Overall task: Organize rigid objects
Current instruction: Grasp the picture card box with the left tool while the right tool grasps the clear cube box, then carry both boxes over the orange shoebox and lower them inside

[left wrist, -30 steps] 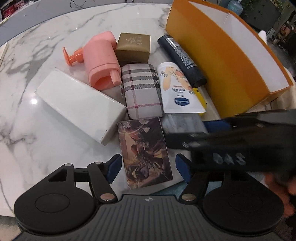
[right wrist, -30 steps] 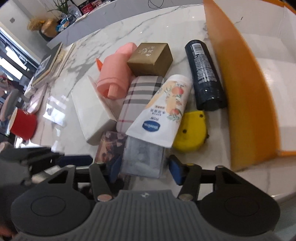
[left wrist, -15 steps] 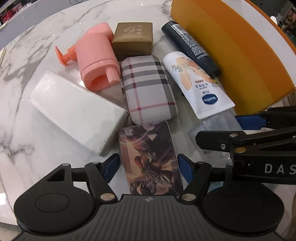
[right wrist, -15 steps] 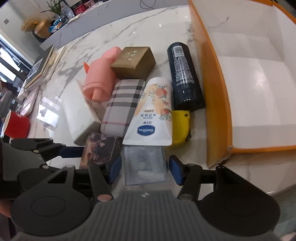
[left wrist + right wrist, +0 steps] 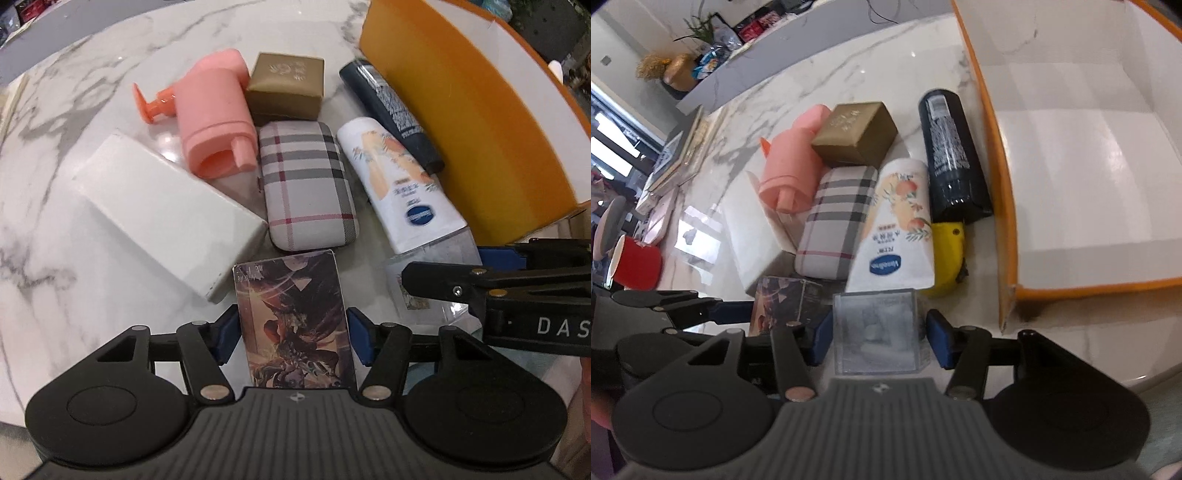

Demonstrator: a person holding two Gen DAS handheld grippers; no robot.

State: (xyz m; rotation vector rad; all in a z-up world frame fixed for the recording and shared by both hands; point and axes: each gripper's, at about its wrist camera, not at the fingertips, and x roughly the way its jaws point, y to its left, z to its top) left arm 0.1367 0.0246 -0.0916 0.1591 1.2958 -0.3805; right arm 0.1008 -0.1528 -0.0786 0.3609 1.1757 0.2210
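A flat box with a dark fantasy picture [image 5: 291, 317] lies on the marble table at the near edge. My left gripper [image 5: 291, 332] points down over it, jaws closing, both blue pads against its long sides. Just to its right sits a small clear plastic box [image 5: 875, 336]. My right gripper [image 5: 879, 339] straddles that box with its jaws closing and the pads at its sides. In the left wrist view the right gripper [image 5: 443, 266] reaches in from the right around the clear box [image 5: 432, 273]. The orange box [image 5: 997, 184] with a white inside stands open on the right.
Behind the two boxes lie a white box [image 5: 166, 210], a pink pump bottle [image 5: 218, 122], a gold box [image 5: 286, 86], a plaid case [image 5: 306, 184], a lotion tube [image 5: 399, 177], a dark bottle [image 5: 391, 110] and a yellow tape measure [image 5: 945, 251]. A red cup [image 5: 635, 262] stands far left.
The left jaws have narrowed from wide of the picture box to touching its sides. The right gripper has stayed around the clear box.
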